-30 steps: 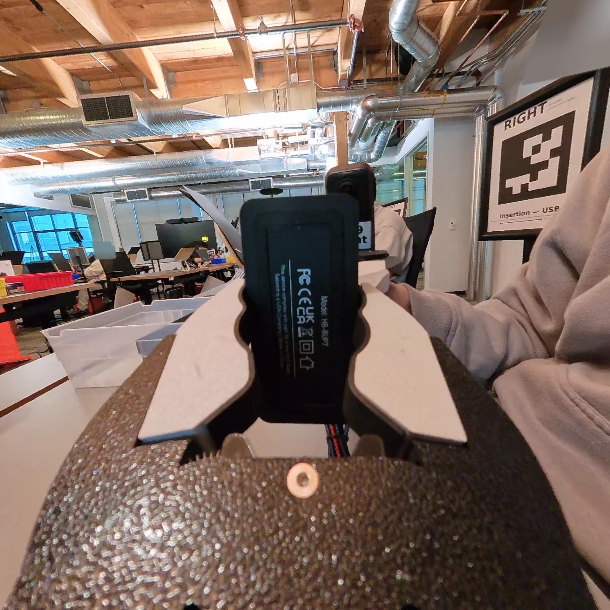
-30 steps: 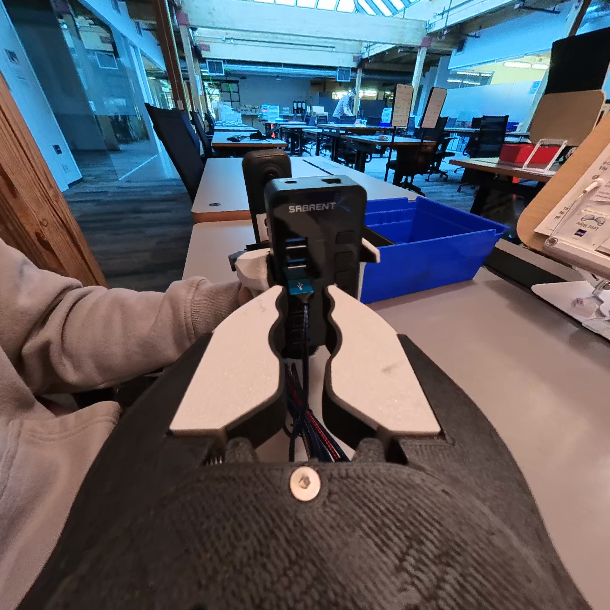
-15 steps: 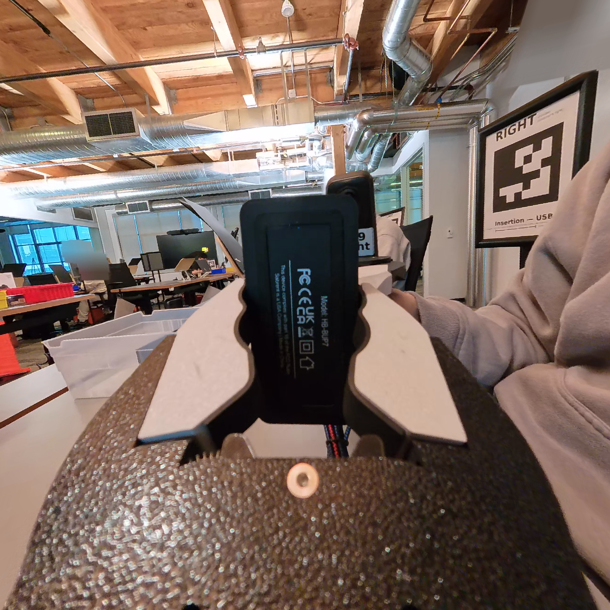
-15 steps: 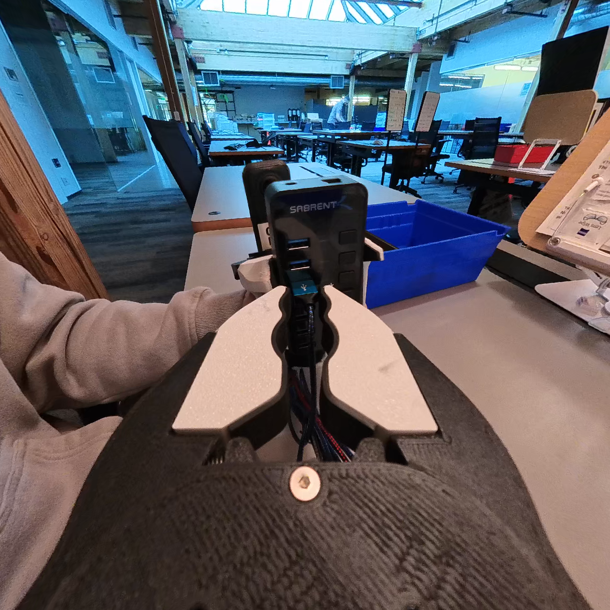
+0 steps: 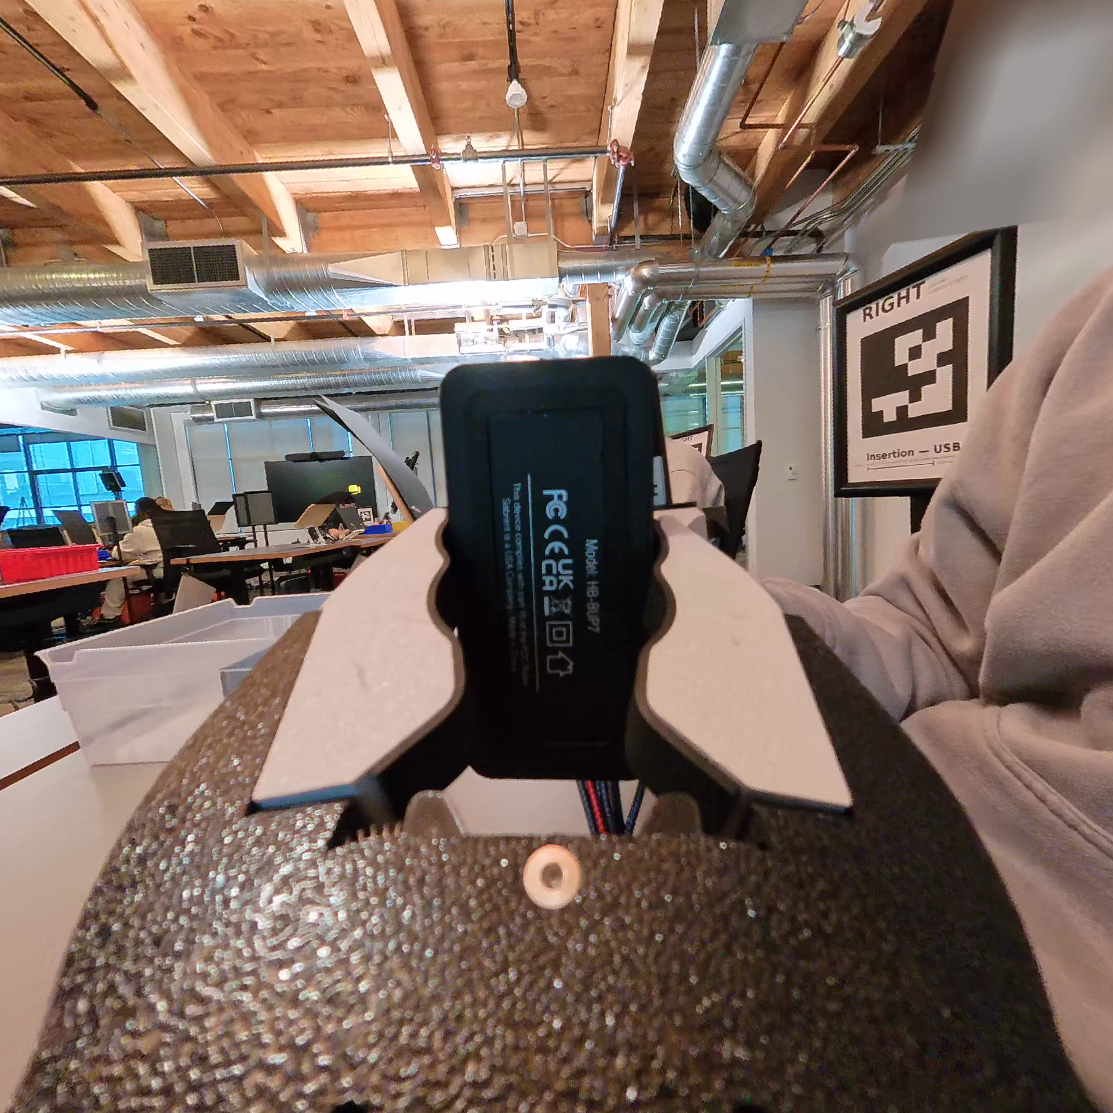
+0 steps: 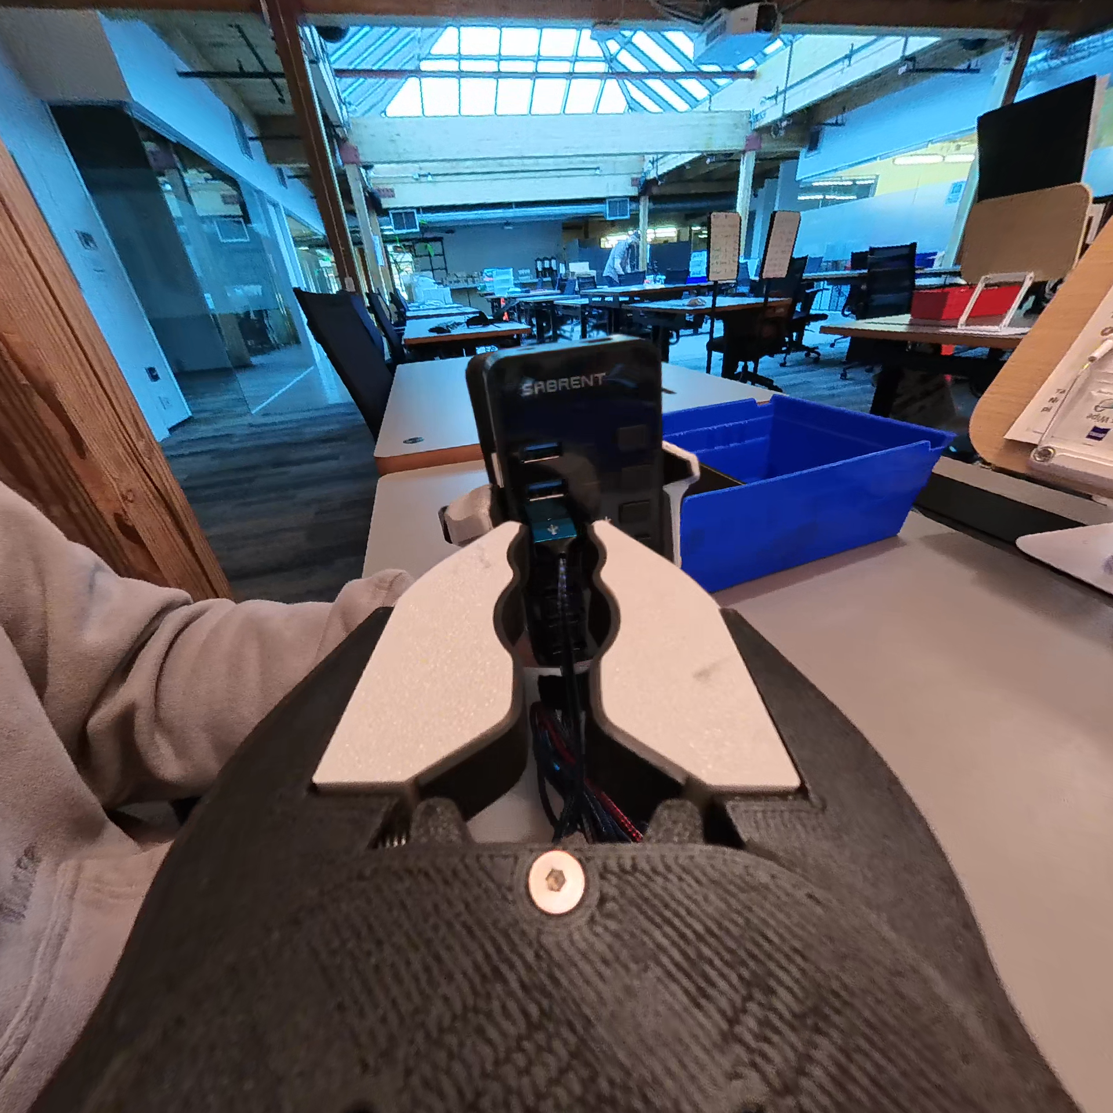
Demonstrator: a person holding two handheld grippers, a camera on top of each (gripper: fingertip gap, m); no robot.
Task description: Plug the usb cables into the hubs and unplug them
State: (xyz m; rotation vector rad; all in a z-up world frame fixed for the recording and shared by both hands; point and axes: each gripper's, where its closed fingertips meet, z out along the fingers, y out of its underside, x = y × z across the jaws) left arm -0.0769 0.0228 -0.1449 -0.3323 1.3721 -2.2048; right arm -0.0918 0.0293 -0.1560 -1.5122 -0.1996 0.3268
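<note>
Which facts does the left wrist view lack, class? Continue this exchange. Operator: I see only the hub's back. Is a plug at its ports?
Observer: Yes. The right hand-held gripper pinches a teal USB plug at the front of the hub.
Operator: Any free ports?
Observer: Two ports above the plug look empty.
Operator: What's behind the hub?
Observer: A blue bin on the table.

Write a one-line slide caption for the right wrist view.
Right claw pinching a teal USB plug at the black hub.
</note>
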